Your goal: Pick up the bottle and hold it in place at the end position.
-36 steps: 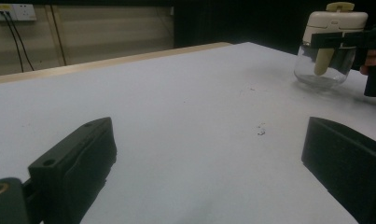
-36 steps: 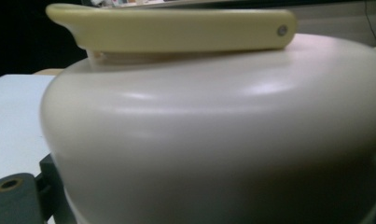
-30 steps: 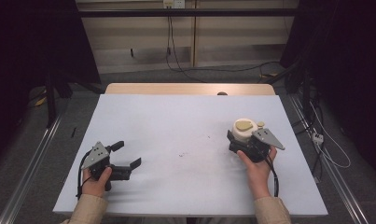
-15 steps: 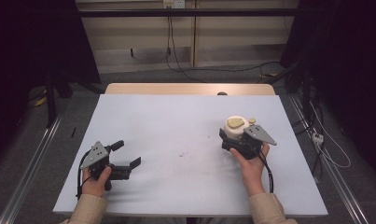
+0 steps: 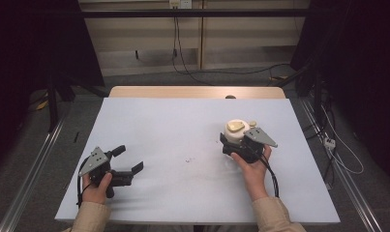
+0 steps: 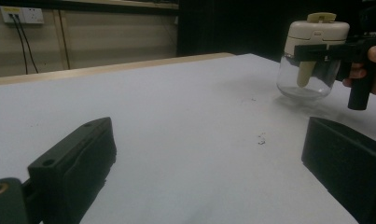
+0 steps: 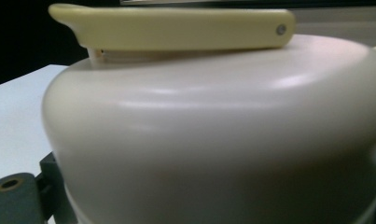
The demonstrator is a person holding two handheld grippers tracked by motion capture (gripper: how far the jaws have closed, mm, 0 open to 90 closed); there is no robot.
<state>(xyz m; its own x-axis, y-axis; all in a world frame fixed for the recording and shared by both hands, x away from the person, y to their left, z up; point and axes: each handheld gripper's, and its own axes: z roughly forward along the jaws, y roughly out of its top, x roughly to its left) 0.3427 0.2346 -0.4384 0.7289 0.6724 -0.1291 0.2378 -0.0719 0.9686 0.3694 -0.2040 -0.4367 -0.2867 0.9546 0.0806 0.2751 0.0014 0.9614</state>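
Note:
A jar with a clear glass body and a cream lid (image 5: 236,128) stands upright right of the table's middle, its yellow flip handle (image 7: 176,25) lying flat on top. My right gripper (image 5: 232,138) is shut on the jar just under the lid, jaws on either side. The left gripper view shows the jar (image 6: 311,56) far off at the right, its base at or just above the white table top (image 5: 183,121). My left gripper (image 5: 128,158) rests at the front left, open, with nothing between its jaws (image 6: 209,135).
A small dark smudge (image 5: 188,159) marks the table's middle. A small dark object (image 5: 230,97) sits on the wooden far edge. Cables and a power strip (image 5: 329,143) lie on the floor to the right, and metal rails run along both sides.
My right gripper has carried the jar a little leftward toward the table's middle. The left gripper has stayed where it was.

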